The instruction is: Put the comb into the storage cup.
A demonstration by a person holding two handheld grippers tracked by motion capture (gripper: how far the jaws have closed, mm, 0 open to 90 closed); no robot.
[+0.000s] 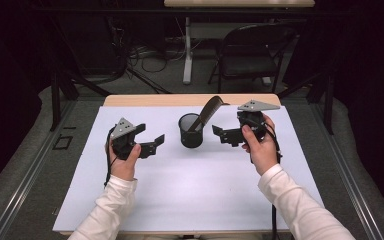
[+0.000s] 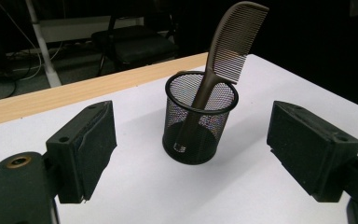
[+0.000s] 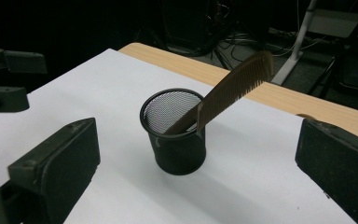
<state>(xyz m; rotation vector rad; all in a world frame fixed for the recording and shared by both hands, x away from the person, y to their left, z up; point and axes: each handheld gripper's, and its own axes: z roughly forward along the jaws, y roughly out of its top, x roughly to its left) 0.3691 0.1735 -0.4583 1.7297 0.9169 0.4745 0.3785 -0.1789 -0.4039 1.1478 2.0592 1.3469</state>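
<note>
A black mesh cup [image 1: 190, 131] stands upright on the white table top [image 1: 190, 195]. A brown comb [image 1: 210, 110] leans in it, handle down, teeth end sticking out over the rim to the right. My left gripper [image 1: 150, 137] hovers left of the cup, open, with nothing between its jaws. My right gripper [image 1: 220, 135] is just right of the cup, open wide and empty. In the left gripper view the cup [image 2: 198, 126] and comb [image 2: 235, 42] sit ahead between the jaws. The right gripper view shows the cup [image 3: 177, 135] and comb [image 3: 235, 88] likewise, apart from the pads.
A wooden strip [image 1: 145, 100] runs along the table's far edge. Beyond it stand a dark folding chair [image 1: 252, 50] and a white table leg [image 1: 187, 50] among floor cables. The left gripper [image 3: 4, 79] appears at the left edge of the right gripper view.
</note>
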